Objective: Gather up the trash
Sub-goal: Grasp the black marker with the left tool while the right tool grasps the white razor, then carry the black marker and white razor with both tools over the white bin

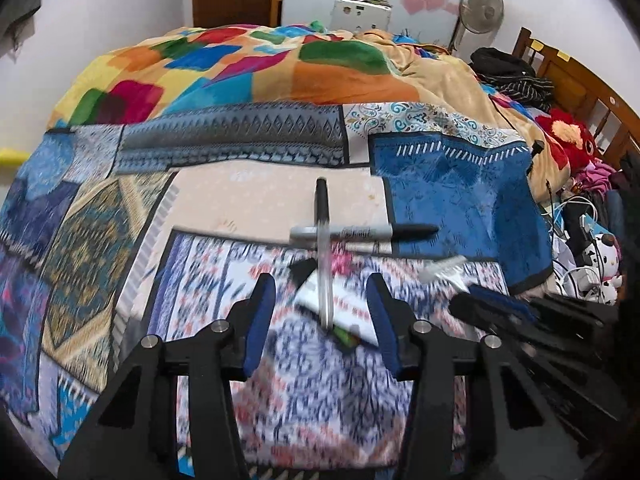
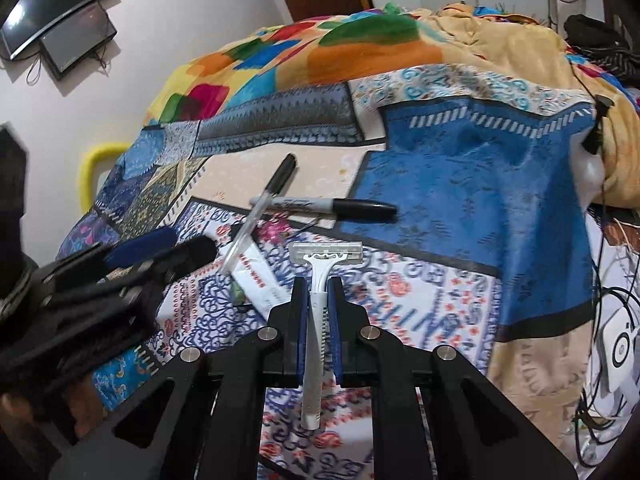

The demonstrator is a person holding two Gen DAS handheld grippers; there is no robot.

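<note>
You are working over a bed point(image 1: 100, 208) covered in a patchwork spread of blue, cream and patterned panels, with a bright multicoloured blanket point(image 1: 248, 64) heaped across its far half. Along the right side of the bed runs a wooden headboard point(image 1: 576, 76), and below it a clutter of dark clothes, a red plush toy point(image 1: 568, 136), white cables and chargers. A standing fan point(image 1: 480, 8) stands against the far wall. In the right wrist view two dark screens point(image 2: 60, 20) hang on the wall at upper left.

Ahead of both grippers, a grey-barrelled black marker point(image 1: 360, 232) lies crosswise on the spread, and a clear pen with a black cap point(image 1: 323, 248) lies over it, pointing away from you. Under the pen's near end sits a white wrapper point(image 1: 340, 304) with something green at its edge; motion blur hides its detail.

Your right gripper point(image 2: 318, 284) points steeply down and its blue pads are clamped on the handle of a white disposable razor point(image 2: 320, 280), whose head sticks out ahead of the fingertips over the floral panel, just right of the wrapper.

Your left gripper point(image 1: 322, 284) also tilts down, its jaws standing apart on either side of the pen's near end and the wrapper, the pads not touching either. The two grippers sit close together, side by side.
</note>
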